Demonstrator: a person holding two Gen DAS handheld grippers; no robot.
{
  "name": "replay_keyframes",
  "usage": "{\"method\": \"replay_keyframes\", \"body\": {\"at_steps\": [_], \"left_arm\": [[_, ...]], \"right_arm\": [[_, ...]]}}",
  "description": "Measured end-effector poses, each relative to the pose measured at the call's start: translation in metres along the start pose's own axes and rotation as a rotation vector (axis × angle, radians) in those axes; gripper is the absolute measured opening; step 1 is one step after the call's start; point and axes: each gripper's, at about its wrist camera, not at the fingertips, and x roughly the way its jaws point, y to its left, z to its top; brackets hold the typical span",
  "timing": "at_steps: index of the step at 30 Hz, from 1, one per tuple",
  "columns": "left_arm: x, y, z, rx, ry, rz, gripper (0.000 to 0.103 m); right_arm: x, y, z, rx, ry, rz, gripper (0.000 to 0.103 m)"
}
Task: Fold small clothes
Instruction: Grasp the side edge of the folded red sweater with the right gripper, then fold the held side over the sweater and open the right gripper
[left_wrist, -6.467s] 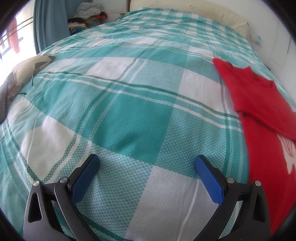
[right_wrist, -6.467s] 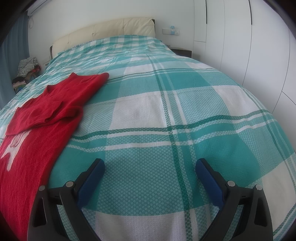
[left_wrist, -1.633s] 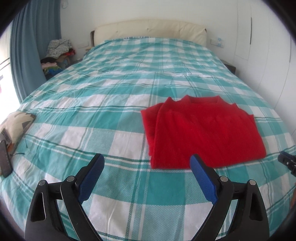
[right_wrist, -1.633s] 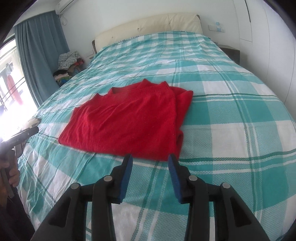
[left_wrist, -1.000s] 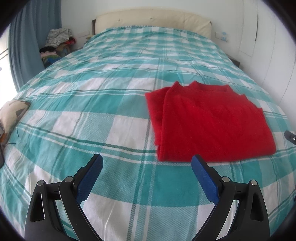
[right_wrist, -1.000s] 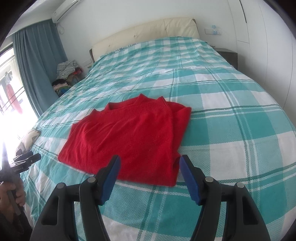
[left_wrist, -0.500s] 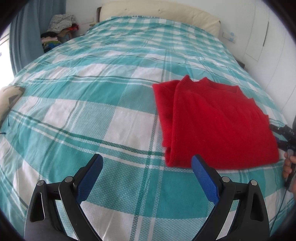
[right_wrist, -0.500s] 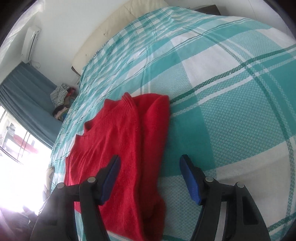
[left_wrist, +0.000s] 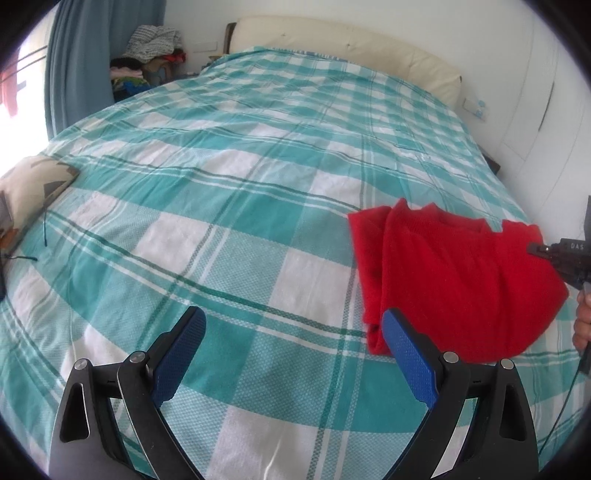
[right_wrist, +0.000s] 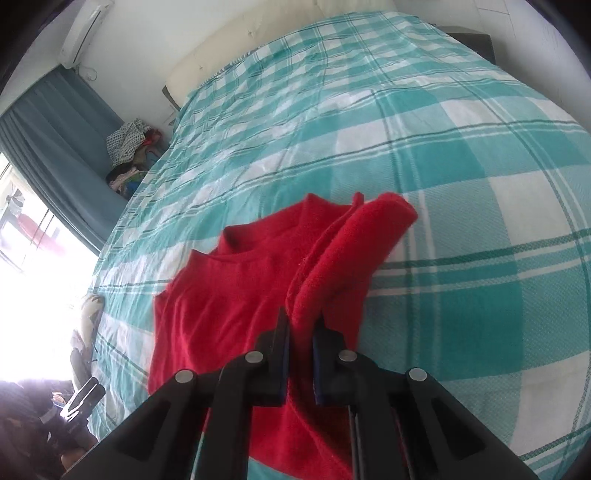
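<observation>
The right gripper (right_wrist: 300, 334) is nearest. Its jaws have just been closing, and now they pinch the near right edge of the red top (right_wrist: 236, 295), with a fold of red cloth squeezed between the pads. The edge stands up a little from the bed (right_wrist: 461, 155) where it is pinched.

The top lies near the foot edge of the bed, toward the bed's right side. It looks partly folded already, with one side turned in, and its neck points to the far end.

The left gripper (left_wrist: 291, 354) hangs over bare bed cover just left of the top. Its jaws are wide open and hold nothing. The right finger (left_wrist: 408, 360) is right by the top's near left corner, but I cannot tell if it touches.

I think the step now is to grab both near corners and fold the top over. To do it well, the left gripper should slide right and pinch the near left corner, taking all the layers. Then both should lift together, only a little, and move the same way, so the cloth stays flat. If one side is pulled alone, the top may drag or bunch up.

Far off, a curtain (left_wrist: 92, 55) hangs by a pile of clothes (left_wrist: 155, 40).
</observation>
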Motion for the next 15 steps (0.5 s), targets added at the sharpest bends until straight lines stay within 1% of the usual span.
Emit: {"method": "replay_keyframes", "body": {"at_steps": [2,4,6,9,12,14,15], "left_arm": [[0.000,0.012,0.003,-0.045,0.000,0.000,0.097],[0.002,0.021,0.004,-0.073,0.006,0.015,0.097],[0.006,0.028,0.004,-0.092,0.014,0.033,0.097],[0.010,0.035,0.004,-0.115,0.022,0.039,0.097],[0.009,0.038,0.004,-0.112,0.021,0.036,0.097],[0.006,0.039,0.005,-0.104,0.018,0.031,0.097],[0.004,0.040,0.005,-0.103,0.015,0.030,0.097]], "right_arm": [[0.014,0.037,0.005,-0.013,0.012,0.016,0.010],[0.034,0.073,0.006,-0.042,0.025,0.023,0.010],[0.054,0.106,-0.002,-0.083,0.040,0.021,0.010],[0.088,0.148,-0.017,-0.152,0.058,0.009,0.010],[0.122,0.172,-0.038,-0.209,0.097,-0.026,0.010],[0.144,0.178,-0.051,-0.240,0.167,-0.041,0.020],[0.151,0.182,-0.059,-0.258,0.213,-0.028,0.022]]}}
